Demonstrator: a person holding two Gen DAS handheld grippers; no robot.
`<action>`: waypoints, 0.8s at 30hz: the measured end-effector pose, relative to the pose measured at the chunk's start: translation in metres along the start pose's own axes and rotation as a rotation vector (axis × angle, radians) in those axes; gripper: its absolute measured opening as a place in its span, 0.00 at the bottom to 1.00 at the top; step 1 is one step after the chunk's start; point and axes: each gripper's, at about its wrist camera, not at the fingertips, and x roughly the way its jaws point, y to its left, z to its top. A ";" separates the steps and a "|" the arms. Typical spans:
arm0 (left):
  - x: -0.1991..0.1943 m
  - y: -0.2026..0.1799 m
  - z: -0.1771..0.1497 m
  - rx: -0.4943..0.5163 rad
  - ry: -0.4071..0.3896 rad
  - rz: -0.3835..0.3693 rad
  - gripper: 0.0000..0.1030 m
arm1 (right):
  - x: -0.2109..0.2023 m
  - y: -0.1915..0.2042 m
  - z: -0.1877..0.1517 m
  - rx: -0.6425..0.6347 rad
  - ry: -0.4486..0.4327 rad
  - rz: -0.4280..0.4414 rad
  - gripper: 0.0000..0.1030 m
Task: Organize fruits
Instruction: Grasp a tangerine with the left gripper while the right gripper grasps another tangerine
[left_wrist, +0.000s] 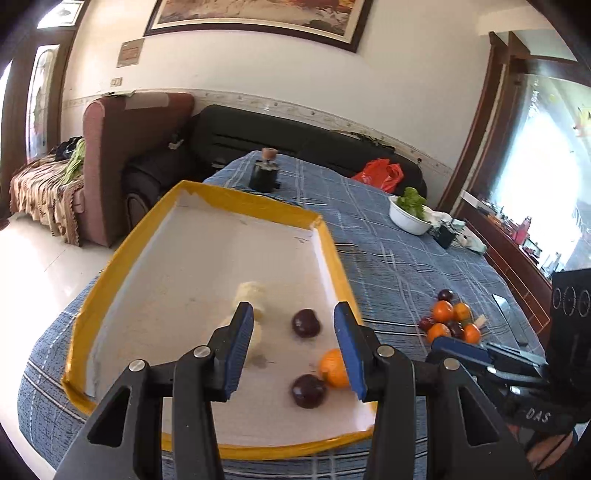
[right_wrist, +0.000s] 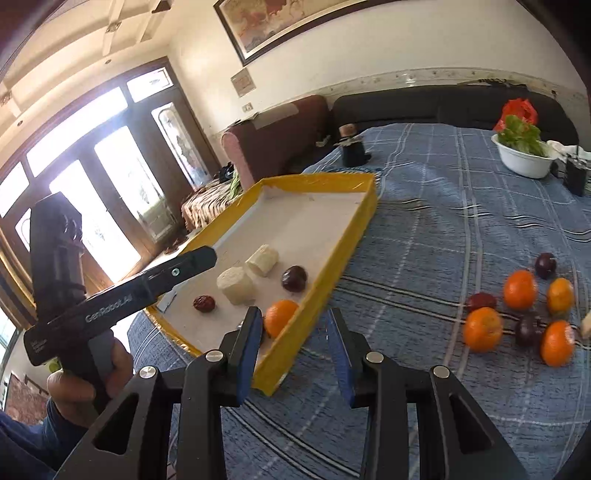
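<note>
A white tray with a yellow rim (left_wrist: 334, 258) (right_wrist: 354, 229) lies on the blue checked cloth. In it are an orange (left_wrist: 332, 367) (right_wrist: 280, 316), two dark plums (left_wrist: 306, 322) (left_wrist: 308, 390), one also in the right wrist view (right_wrist: 294, 278), a wrinkled red date (right_wrist: 204, 303) and two white cylinder pieces (right_wrist: 235, 285) (right_wrist: 263, 260). My left gripper (left_wrist: 293, 350) is open and empty above the tray's near end. My right gripper (right_wrist: 295, 343) is open and empty over the tray's right rim. A pile of oranges and plums (right_wrist: 517, 314) (left_wrist: 450, 321) lies on the cloth to the right.
A white bowl of greens (right_wrist: 524, 162) (left_wrist: 408, 218) stands at the far right. A dark jar with a cork top (left_wrist: 264, 173) (right_wrist: 351, 147) stands beyond the tray. A small black object (right_wrist: 576, 175) is beside the bowl. Sofas lie behind the table.
</note>
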 end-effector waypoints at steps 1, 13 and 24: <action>0.001 -0.007 0.001 0.013 0.006 -0.013 0.43 | -0.006 -0.006 0.001 0.007 -0.013 -0.010 0.39; 0.033 -0.092 -0.010 0.135 0.142 -0.183 0.43 | -0.084 -0.126 0.007 0.214 -0.138 -0.260 0.38; 0.076 -0.154 -0.040 0.236 0.319 -0.268 0.45 | -0.074 -0.176 -0.014 0.350 -0.076 -0.251 0.41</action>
